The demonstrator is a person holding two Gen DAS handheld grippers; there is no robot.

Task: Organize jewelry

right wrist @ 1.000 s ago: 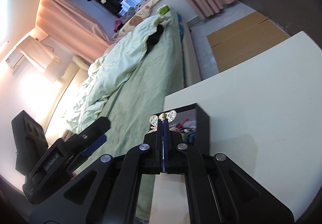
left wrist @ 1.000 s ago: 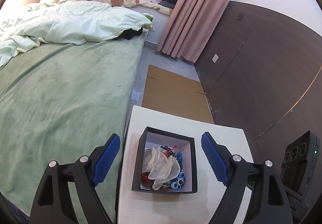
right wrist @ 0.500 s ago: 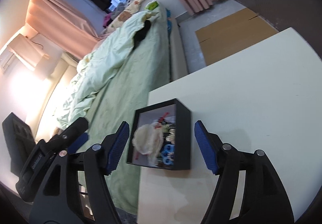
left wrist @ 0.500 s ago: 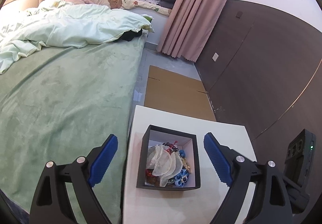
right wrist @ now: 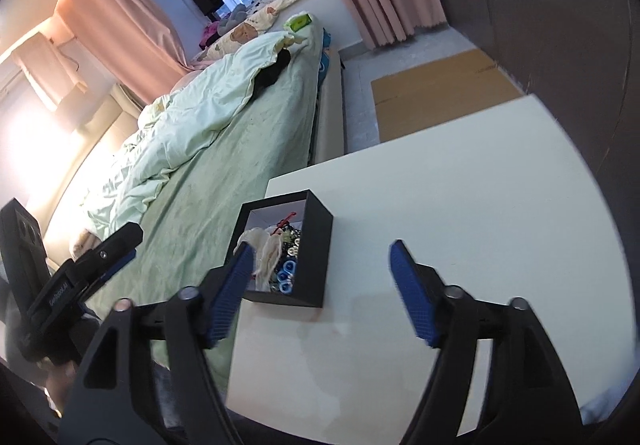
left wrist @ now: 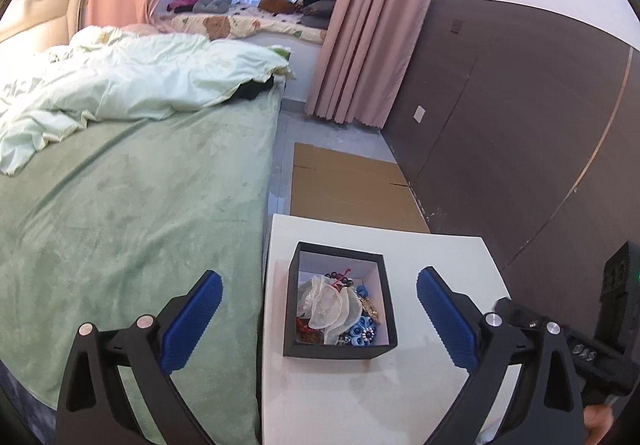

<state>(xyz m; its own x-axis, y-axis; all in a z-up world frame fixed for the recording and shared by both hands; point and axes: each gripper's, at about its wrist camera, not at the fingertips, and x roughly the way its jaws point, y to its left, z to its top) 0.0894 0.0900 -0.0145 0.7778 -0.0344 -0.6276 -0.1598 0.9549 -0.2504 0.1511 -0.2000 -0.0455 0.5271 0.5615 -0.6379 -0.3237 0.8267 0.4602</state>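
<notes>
Black box [left wrist: 339, 352] on white table [left wrist: 420, 397], (heaped) with jewelry [left wrist: 340, 309].

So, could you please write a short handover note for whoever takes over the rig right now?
Left gripper: open, nothing between its fingers, jaws just opening wider, hovering before the black box.
Right gripper: open and empty, jaws just opening.
Job's things: the box sits near the bed-side edge of the white table, holding the jewelry: blue flower pieces, beads, pale shell-like discs, a gold piece.
Done: everything visible is in the box.
Left: no loose jewelry shows on the table; look beyond the views, tidy the heap if needed.
</notes>
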